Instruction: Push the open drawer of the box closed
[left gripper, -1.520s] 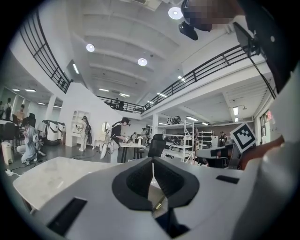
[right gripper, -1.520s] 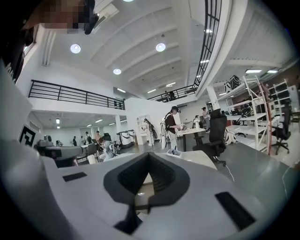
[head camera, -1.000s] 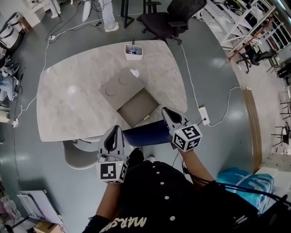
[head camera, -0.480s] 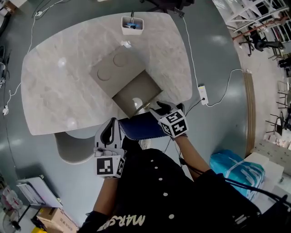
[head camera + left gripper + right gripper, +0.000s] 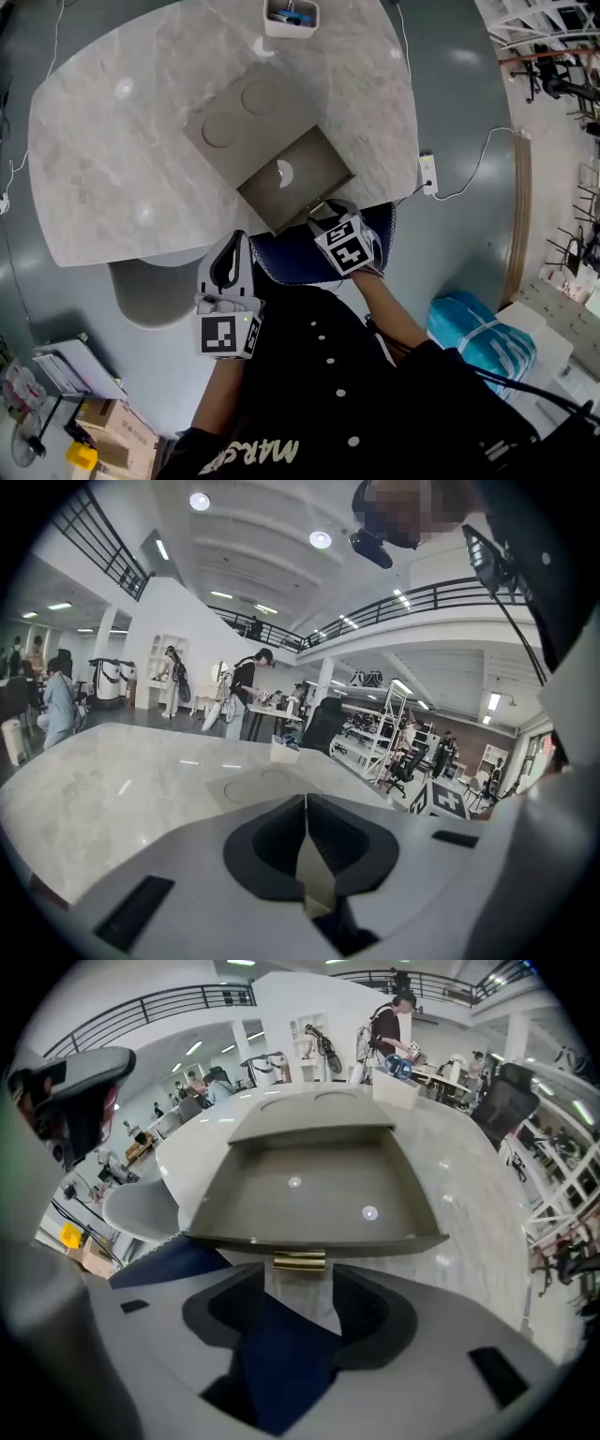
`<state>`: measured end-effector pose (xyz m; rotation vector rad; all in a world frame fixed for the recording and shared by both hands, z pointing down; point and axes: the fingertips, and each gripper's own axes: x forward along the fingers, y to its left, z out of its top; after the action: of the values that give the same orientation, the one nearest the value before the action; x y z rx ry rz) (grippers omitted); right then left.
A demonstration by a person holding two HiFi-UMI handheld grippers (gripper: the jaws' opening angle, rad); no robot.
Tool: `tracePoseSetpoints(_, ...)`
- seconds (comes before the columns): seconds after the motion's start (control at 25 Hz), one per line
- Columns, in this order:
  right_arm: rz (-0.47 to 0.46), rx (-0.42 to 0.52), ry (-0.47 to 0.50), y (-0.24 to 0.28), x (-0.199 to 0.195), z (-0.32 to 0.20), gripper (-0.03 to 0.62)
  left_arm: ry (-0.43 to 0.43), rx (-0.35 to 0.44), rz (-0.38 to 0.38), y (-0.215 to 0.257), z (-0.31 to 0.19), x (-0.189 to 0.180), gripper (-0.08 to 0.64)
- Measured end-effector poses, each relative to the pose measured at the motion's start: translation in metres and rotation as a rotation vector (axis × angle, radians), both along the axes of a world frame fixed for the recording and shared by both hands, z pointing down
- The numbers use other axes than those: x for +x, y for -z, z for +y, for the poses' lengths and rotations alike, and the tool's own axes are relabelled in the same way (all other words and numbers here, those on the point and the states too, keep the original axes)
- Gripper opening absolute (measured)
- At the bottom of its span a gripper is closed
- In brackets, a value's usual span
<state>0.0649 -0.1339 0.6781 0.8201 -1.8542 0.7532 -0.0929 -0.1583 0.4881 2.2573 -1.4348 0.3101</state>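
The grey box lies on the marble table, its open drawer pulled out toward me and empty. In the right gripper view the drawer fills the middle, its brass handle just ahead of the jaw tips. My right gripper is at the drawer front; its jaws are opening, with nothing pressed between them. Off the table's near edge, to the left, my left gripper hangs shut and empty, the jaws meeting in a line.
A white container with a blue item stands at the table's far edge, behind the box. A blue chair seat sits under the near edge below the drawer. A grey stool stands at the near left. People and shelving show in the room behind.
My right gripper has moved forward and left up to the drawer's handle, and its jaws have parted. The head view has closed in on the table. The left gripper has stayed put.
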Motion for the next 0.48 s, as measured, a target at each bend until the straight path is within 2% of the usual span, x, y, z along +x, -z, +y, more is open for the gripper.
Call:
tracePoseSetpoints(0.08, 0.013, 0.001, -0.003, -0.003, -0.003, -0.001, 0.222, -0.003, -0.007, -0.001, -0.004, -0.003, 0.001, 0.017)
tracePoseSetpoints(0.2, 0.015, 0.027, -0.030, -0.005, -0.005, -0.004, 0.164, -0.004, -0.016, 0.000, -0.008, -0.005, 0.000, 0.017)
tracePoseSetpoints(0.48, 0.052, 0.043, -0.024, -0.006, -0.003, -0.008, 0.163, -0.004, -0.030, 0.008, -0.016, -0.008, -0.002, 0.017)
